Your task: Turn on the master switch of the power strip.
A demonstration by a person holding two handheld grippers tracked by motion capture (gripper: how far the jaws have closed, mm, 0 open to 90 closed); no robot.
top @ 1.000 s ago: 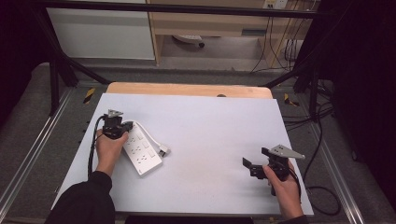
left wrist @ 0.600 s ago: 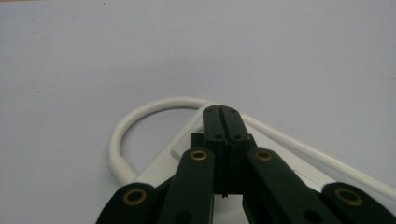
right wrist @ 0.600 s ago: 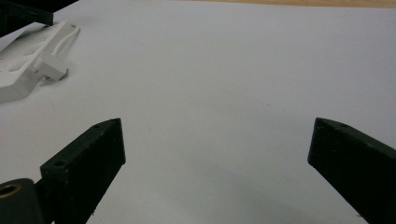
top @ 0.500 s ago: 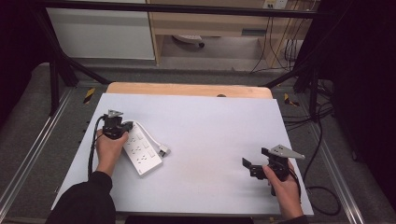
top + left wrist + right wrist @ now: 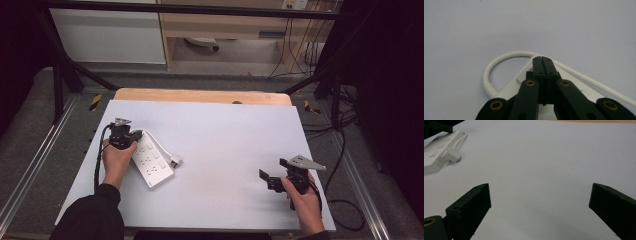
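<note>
Left gripper point(image 5: 121, 136) clenched empty atop power strip point(image 5: 152, 162); its plug point(image 5: 174, 162) at 3 o'clock. Right gripper point(image 5: 274, 176) released, table point(image 5: 220, 130) unobstructed.

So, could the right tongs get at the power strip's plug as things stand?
Probably yes: the right tongs are open, and bare table lies between them and the plug beside the power strip. The left tongs sit at its far end.

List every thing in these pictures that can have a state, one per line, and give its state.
Power strip: lying flat on the table, nothing plugged into it.
Power strip cord: looped beside the strip.
Plug: loose on the table.
Left gripper: shut, tips over the strip.
Right gripper: open, nothing between its jaws.
</note>
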